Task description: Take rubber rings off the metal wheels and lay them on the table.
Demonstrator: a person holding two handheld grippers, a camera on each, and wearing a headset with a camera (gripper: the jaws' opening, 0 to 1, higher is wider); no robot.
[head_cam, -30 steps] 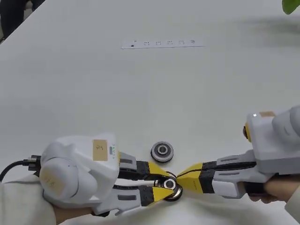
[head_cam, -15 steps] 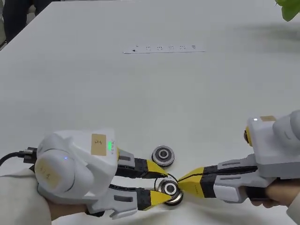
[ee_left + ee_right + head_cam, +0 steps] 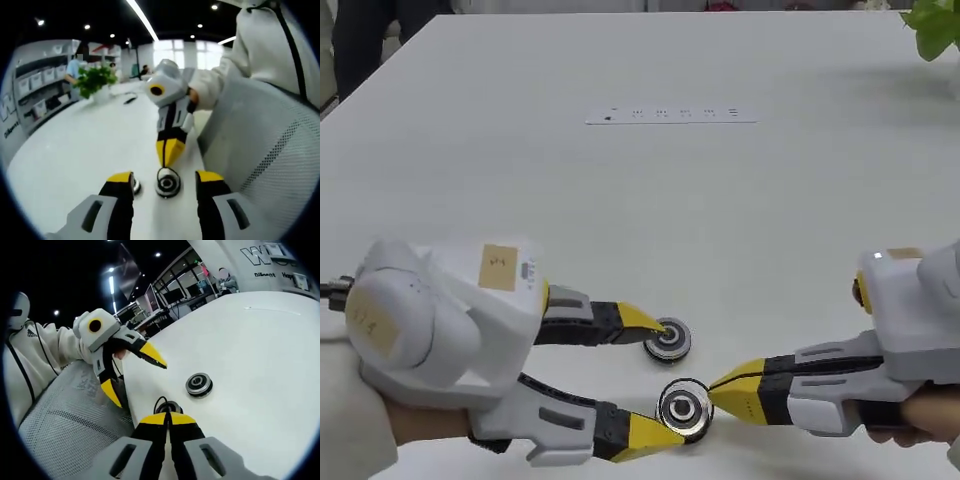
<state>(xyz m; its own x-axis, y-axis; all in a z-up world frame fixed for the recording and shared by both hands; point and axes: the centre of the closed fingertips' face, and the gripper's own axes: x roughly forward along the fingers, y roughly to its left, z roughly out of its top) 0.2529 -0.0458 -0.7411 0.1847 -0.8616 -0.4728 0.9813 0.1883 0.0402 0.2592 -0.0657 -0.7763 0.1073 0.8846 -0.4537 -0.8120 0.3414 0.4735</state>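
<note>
On the white desk point(image 3: 520, 180), 2 metal wheels lie close together in the head view: the near wheel point(image 3: 682, 408) and, at its 12 o'clock, the far wheel point(image 3: 668, 338), a small gap between them. The left tool point(image 3: 667, 383) reaches in from 9 o'clock with its jaws spread wide apart and nothing between them but the desk and the near wheel's left edge. Its upper yellow tip sits just beside the far wheel at that wheel's 9 o'clock, and its lower tip lies at 7 o'clock of the near wheel.

The right tool point(image 3: 712, 388) comes in from 3 o'clock, its jaws pressed together at the near wheel's 2 o'clock edge. In the right gripper view, the thin black rubber ring point(image 3: 158, 402) stands off the wheel as a loop, one end at the closed tips, so the tool looks clamped on it. The ring has partly left the wheel and still hangs around it.

A paper strip point(image 3: 670, 115) lies at 12 o'clock, well apart from the wheels, and a plant point(image 3: 935, 25) shows at 1 o'clock.
</note>
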